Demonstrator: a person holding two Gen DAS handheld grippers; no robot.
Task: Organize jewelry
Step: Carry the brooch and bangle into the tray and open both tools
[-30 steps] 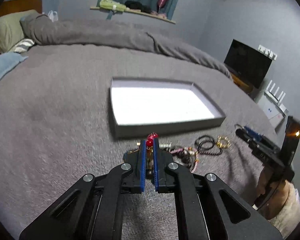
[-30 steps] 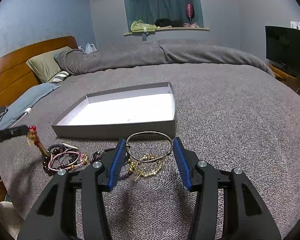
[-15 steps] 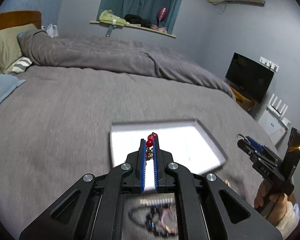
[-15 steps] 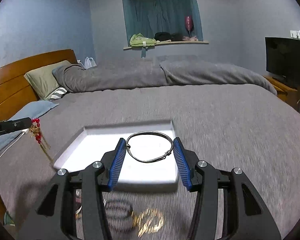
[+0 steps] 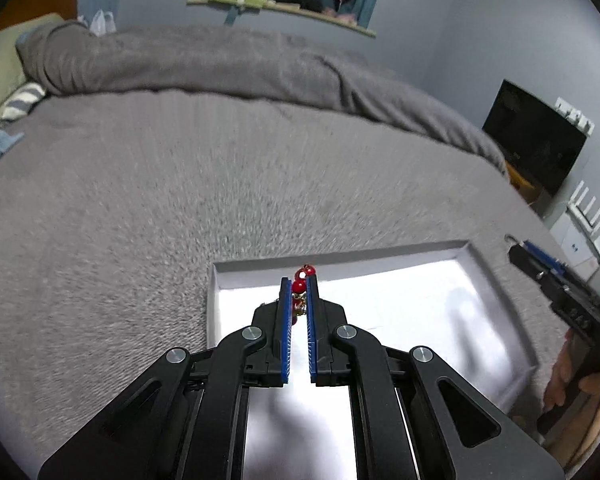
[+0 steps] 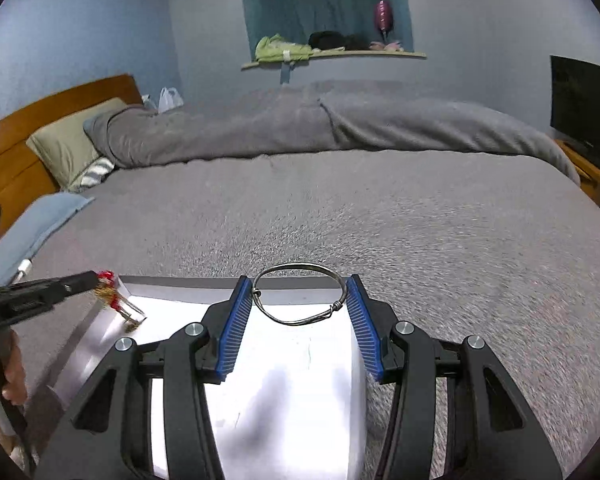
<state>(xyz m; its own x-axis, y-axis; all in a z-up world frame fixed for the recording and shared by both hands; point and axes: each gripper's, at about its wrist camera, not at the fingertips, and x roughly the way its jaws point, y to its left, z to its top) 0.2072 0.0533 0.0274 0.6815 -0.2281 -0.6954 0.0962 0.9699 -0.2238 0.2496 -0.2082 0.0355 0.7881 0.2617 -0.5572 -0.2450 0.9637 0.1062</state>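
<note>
Your left gripper (image 5: 299, 286) is pinched nearly closed on a red-beaded piece (image 5: 300, 286) with gold bits. From your right wrist view, this same piece (image 6: 112, 296) dangles over the tray's near-left corner. Your right gripper (image 6: 299, 300) stands half spread with a thin silver bangle (image 6: 299, 299) wedged across its blue pads, held over the far wall of the tray.

Beneath both grippers lies the shallow white tray (image 5: 500, 288), sitting on a grey, nubbly bedspread (image 5: 140, 200). The tray's floor glares so bright that you cannot tell whether anything lies on it, and its near edge is hidden behind your gripper bodies. The bedspread close around the tray is streaked with blur.

At the right edge of the left wrist view, your right hand (image 5: 572, 380) is mostly cut off by the frame.

Farther out, a rumpled grey duvet (image 6: 320, 124) runs across the bed. To its left are an olive pillow (image 6: 68, 148), a striped one partly tucked under it, and a wooden headboard (image 6: 40, 120). A dark screen (image 6: 584, 108) stands at the right, cropped by the frame. On the far blue wall (image 6: 80, 32), a shelf (image 6: 332, 54) carries a green bundle, something dark and something pink, all too small to identify.
</note>
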